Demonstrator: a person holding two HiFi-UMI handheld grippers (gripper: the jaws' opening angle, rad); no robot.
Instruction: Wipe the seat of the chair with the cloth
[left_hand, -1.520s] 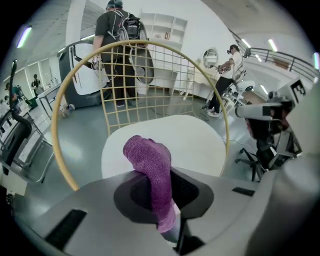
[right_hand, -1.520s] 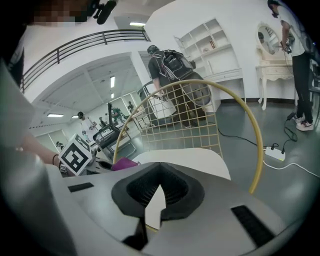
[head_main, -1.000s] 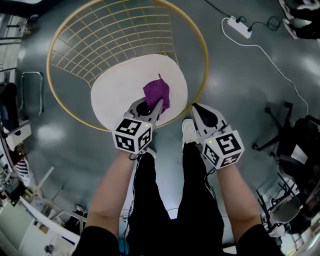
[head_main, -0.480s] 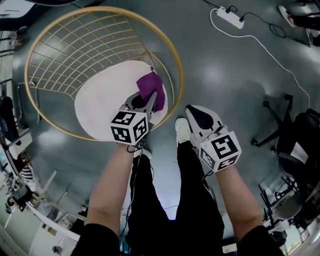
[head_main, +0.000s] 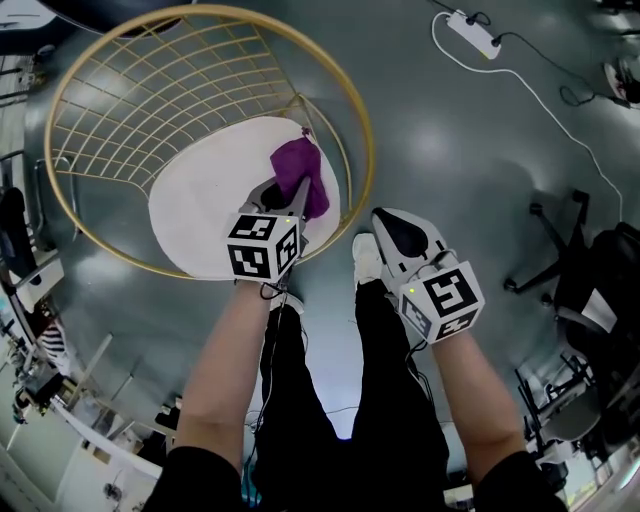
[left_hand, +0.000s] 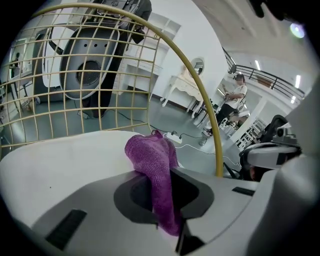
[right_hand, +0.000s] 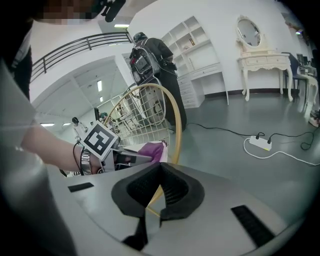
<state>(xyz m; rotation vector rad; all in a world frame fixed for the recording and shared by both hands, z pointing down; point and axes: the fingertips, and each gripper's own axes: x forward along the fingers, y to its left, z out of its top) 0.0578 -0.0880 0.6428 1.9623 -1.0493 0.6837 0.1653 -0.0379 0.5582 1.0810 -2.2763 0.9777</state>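
The chair has a gold wire frame (head_main: 200, 70) and a round white seat (head_main: 210, 200). A purple cloth (head_main: 299, 176) lies on the seat's right edge, close to the rim. My left gripper (head_main: 292, 200) is shut on the cloth; in the left gripper view the cloth (left_hand: 152, 162) hangs bunched between the jaws of that gripper (left_hand: 162, 192), above the white seat (left_hand: 65, 160). My right gripper (head_main: 398, 232) is shut and holds nothing, off the chair to the right, above the floor. In the right gripper view, past the right gripper (right_hand: 160, 187), I see the cloth (right_hand: 152, 150) and the left gripper (right_hand: 125, 156).
A white power strip (head_main: 470, 30) with a cable lies on the grey floor at the back right. A black office chair base (head_main: 555, 250) stands at right. The person's white shoe (head_main: 368, 262) is under the right gripper. Racks crowd the left edge.
The left gripper has slid the cloth from the middle right of the seat to its right edge. The right gripper has kept its place beside the chair.
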